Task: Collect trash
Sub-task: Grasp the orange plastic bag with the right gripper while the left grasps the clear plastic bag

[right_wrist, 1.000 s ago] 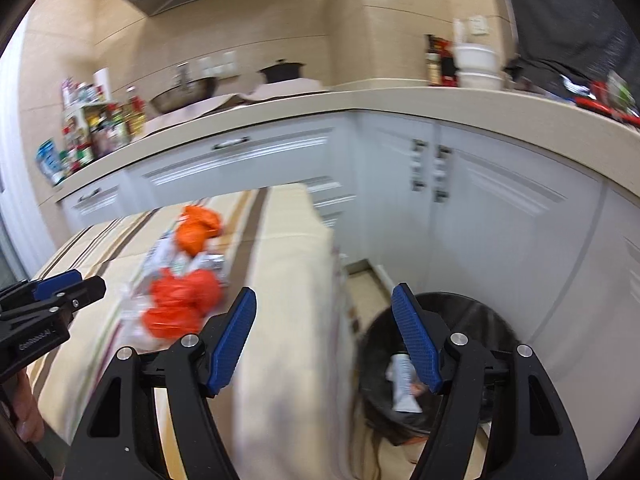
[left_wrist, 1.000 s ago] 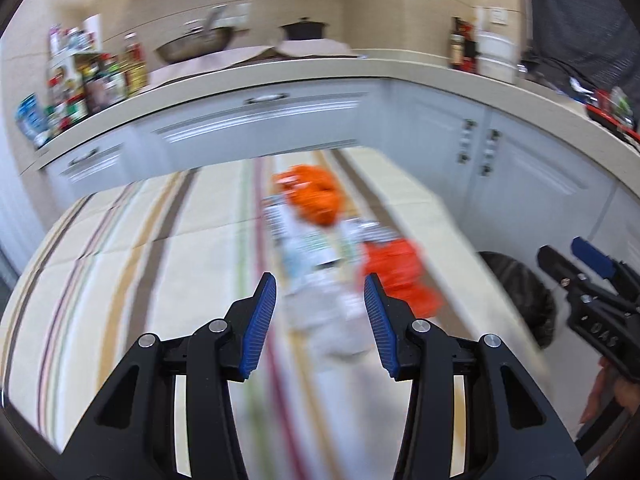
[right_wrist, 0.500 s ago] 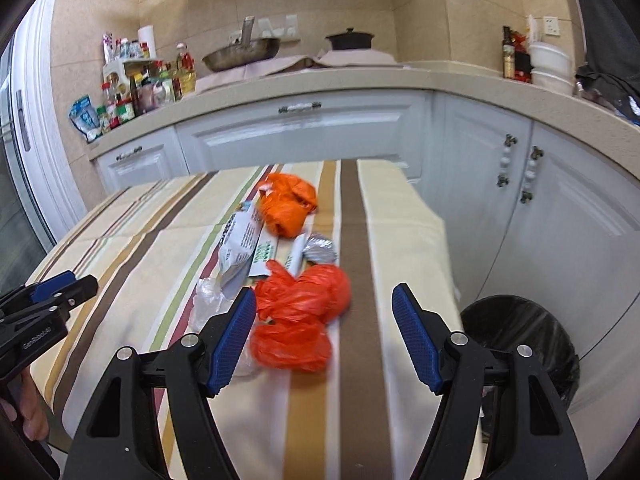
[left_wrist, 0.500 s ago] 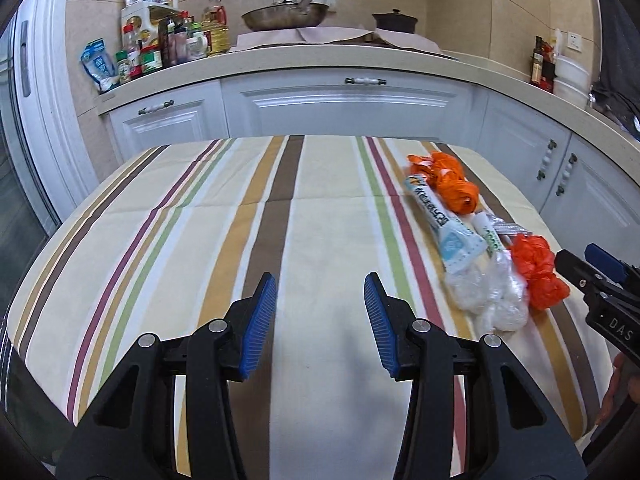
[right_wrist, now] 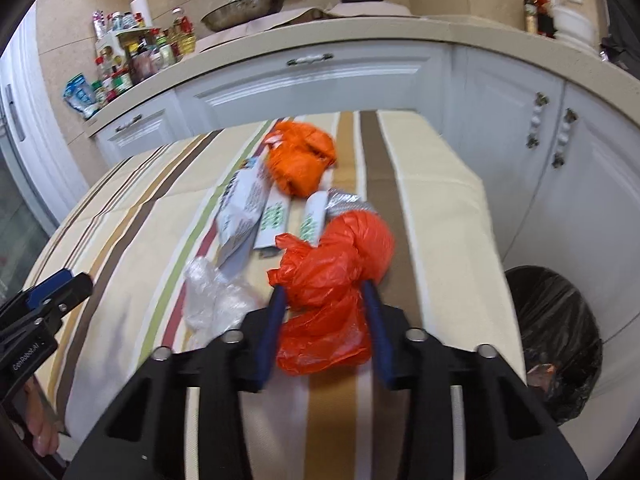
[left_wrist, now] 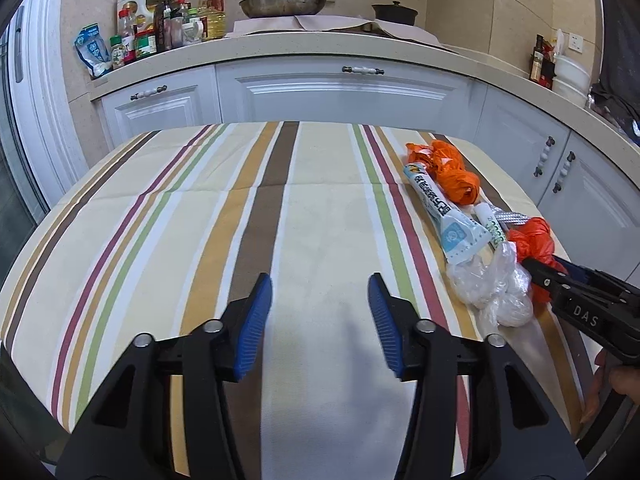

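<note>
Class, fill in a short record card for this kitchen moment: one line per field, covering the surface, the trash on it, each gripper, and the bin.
surface: table with striped cloth
trash near right edge: red-orange bag, orange bag, clear plastic bag, white-and-blue wrapper, two green-and-white tubes
right gripper: fingers closed around the red-orange bag, which seems to lie on the cloth
left gripper: open, empty, over bare cloth
bin: black-lined, on the floor beside the table's right edge
</note>
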Demonstrator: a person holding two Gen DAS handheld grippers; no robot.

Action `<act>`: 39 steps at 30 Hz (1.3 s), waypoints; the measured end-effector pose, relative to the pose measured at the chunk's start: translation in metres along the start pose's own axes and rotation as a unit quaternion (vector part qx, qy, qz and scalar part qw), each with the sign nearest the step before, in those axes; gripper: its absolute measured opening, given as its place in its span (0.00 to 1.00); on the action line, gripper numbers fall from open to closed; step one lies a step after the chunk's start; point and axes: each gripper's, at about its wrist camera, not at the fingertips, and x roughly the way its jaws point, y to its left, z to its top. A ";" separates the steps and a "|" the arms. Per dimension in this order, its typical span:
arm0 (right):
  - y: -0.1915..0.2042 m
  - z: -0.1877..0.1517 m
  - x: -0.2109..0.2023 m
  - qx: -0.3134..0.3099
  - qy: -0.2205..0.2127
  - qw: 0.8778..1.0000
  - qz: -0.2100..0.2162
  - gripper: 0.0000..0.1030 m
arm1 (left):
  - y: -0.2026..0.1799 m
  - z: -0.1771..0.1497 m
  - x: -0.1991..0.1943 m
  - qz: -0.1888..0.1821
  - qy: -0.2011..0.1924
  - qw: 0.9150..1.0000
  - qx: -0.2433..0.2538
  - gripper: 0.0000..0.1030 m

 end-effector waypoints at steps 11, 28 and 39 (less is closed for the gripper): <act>-0.008 -0.005 -0.045 -0.012 -0.063 0.998 -0.013 0.31 | -0.043 -0.001 -0.006 -0.043 -0.002 0.999 0.025 0.53; -0.078 -0.033 -0.080 0.041 -0.091 0.993 -0.064 0.31 | -0.134 -0.005 0.028 -0.059 0.021 0.995 0.073 0.56; -0.091 -0.044 -0.085 0.051 -0.096 0.992 -0.065 0.31 | -0.128 -0.015 0.015 -0.066 0.016 0.994 0.088 0.42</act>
